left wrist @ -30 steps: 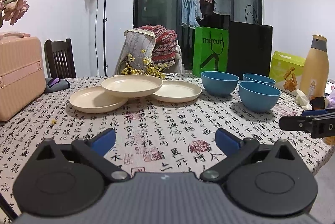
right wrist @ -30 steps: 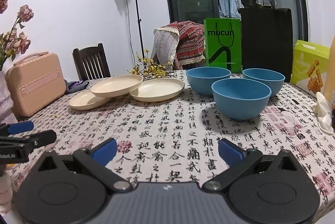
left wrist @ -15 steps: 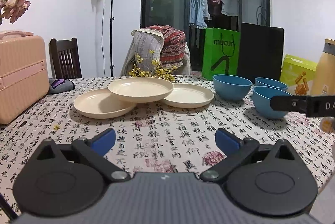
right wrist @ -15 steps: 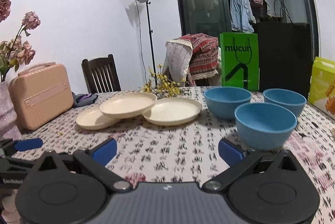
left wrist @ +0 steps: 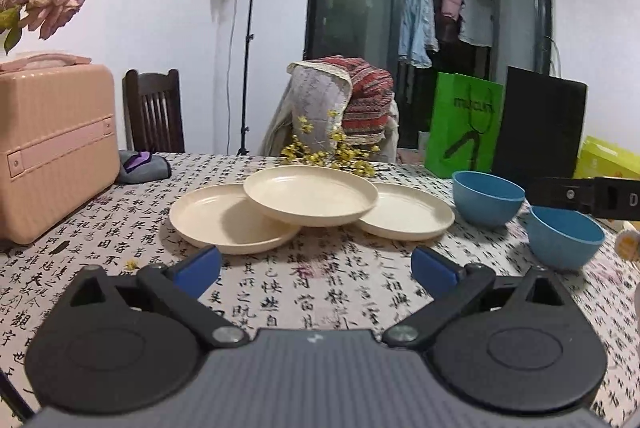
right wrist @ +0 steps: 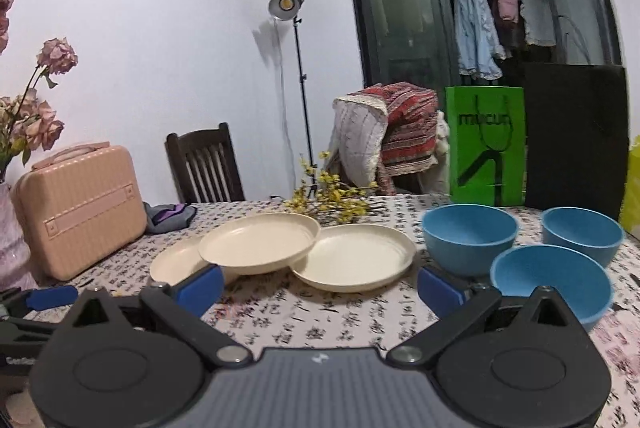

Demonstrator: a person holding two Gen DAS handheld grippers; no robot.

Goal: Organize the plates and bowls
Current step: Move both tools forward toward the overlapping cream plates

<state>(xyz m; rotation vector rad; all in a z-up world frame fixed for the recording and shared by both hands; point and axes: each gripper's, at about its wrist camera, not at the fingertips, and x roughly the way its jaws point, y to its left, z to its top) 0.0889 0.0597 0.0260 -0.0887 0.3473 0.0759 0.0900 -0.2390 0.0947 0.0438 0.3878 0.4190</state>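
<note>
Three cream plates sit in a cluster near the middle of the worktop (left wrist: 320, 292): the middle plate (left wrist: 311, 193) rests tilted on top, overlapping the rims of the left plate (left wrist: 216, 220) and the right plate (left wrist: 408, 214). To their right stand three blue bowls, upright and apart from one another: the near bowl (right wrist: 554, 278), the middle bowl (right wrist: 470, 236) just beside the right plate, and the far bowl (right wrist: 582, 234) behind.

The left gripper (left wrist: 316, 268) hovers low over the cloth in front of the plates, its blue-tipped fingers (left wrist: 198, 266) spread wide and holding nothing. The right gripper (right wrist: 320, 286) hovers in front of the plates and bowls, its fingers (right wrist: 438, 288) likewise spread with nothing between them; the near bowl lies just past its right finger.

A sprig of yellow flowers (right wrist: 328, 197) lies behind the plates. A pink case (left wrist: 52, 147) stands at the left edge of the worktop with a grey pouch (left wrist: 142, 163) beside it. At the far side are a green bag (right wrist: 486, 143), a black bag (right wrist: 574, 137), a dark chair (right wrist: 204, 163) and a lamp stand (right wrist: 298, 87).
</note>
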